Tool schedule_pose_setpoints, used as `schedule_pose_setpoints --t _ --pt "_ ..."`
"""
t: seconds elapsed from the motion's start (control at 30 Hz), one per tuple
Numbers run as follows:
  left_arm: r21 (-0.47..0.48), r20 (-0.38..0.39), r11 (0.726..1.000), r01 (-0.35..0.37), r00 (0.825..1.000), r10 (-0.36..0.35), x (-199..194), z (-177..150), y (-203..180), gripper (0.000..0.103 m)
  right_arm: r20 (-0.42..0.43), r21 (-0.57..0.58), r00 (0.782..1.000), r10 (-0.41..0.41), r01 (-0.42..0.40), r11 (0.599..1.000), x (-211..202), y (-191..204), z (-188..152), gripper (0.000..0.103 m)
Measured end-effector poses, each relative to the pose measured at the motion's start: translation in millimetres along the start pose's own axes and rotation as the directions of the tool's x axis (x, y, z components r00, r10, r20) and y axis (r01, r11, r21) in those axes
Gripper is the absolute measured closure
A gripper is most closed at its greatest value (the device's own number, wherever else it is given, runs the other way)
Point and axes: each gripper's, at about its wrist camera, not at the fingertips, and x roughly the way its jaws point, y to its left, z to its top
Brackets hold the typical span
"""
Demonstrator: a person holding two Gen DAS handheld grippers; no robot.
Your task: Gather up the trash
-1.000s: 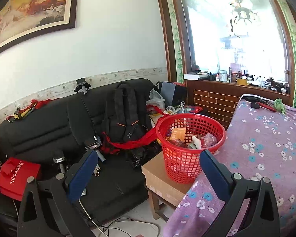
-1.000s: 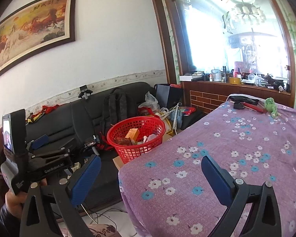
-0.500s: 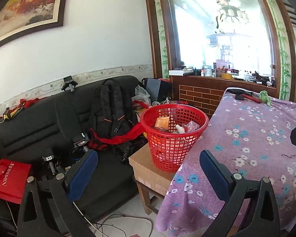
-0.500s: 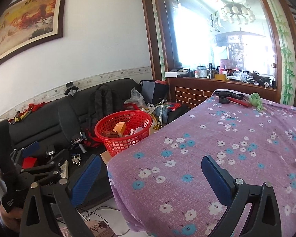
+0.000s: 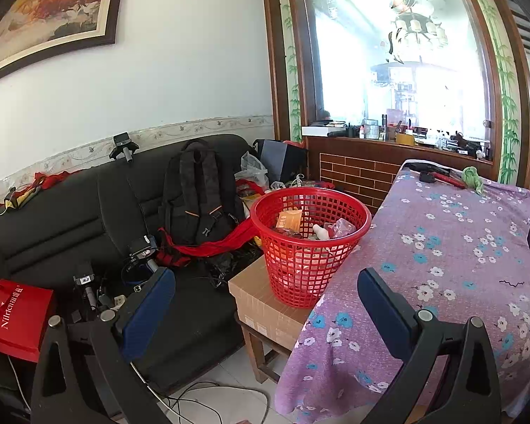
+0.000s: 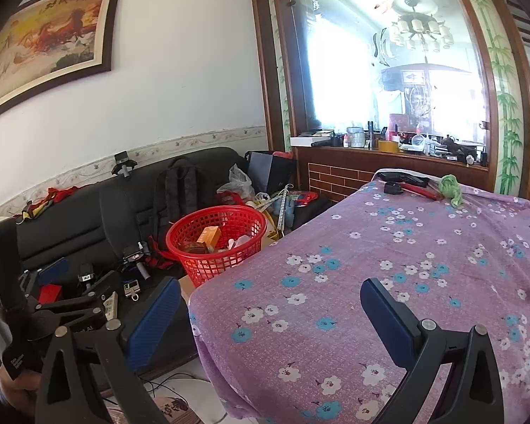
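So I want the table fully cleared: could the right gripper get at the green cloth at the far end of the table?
Probably yes. The right gripper is open and empty, and the purple tablecloth between it and the green cloth lies bare. The cloth sits at the far edge, beside a red-handled tool, so a long forward stretch.

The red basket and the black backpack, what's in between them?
In the left wrist view, a red strap runs from the red basket toward the black backpack.
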Motion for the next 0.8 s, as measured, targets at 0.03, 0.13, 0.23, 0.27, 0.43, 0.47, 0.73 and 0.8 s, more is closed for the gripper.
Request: schedule_pose_setpoints --t 0.03,0.13,0.23,0.27,0.43,0.47,0.73,0.8 --pt "0.000 -0.001 1.000 0.001 1.000 -0.001 -0.1 0.2 -0.1 0.001 0.000 -0.002 1.000 0.001 -0.001 1.000 0.2 0.6 -0.3 0.000" --pt "0.000 -0.004 1.000 0.006 1.000 -0.006 -0.5 -0.4 -0.9 0.001 -0.002 -0.004 1.000 0.005 -0.005 1.000 0.6 1.6 -1.2 0.000" --pt "-0.003 -0.002 1.000 0.007 1.000 -0.007 -1.8 -0.6 -0.7 0.001 0.000 0.000 1.000 0.007 -0.007 1.000 0.4 1.2 -1.5 0.000" --pt "-0.004 -0.002 1.000 0.007 1.000 -0.007 -2.1 -0.6 -0.5 0.001 0.000 0.002 1.000 0.008 -0.008 1.000 0.1 1.0 -1.8 0.000" --pt "-0.011 -0.003 1.000 0.013 1.000 -0.013 -2.1 1.3 -0.3 0.001 0.001 0.004 1.000 0.009 -0.009 1.000 -0.6 0.4 -2.4 0.000" --pt "-0.012 -0.004 1.000 0.015 1.000 -0.015 -2.6 1.4 -0.3 0.001 0.002 0.004 1.000 0.008 -0.008 1.000 -0.5 0.6 -2.2 0.000" --pt "-0.007 -0.008 1.000 0.022 1.000 -0.022 -1.9 1.0 -2.5 0.001 0.004 0.015 1.000 0.018 -0.018 1.000 3.1 -0.8 -2.1 0.000" --pt "-0.006 -0.009 1.000 0.021 1.000 -0.021 -1.3 0.9 -1.7 0.001 0.003 0.017 1.000 0.024 -0.025 1.000 6.6 -0.4 -1.1 0.000"
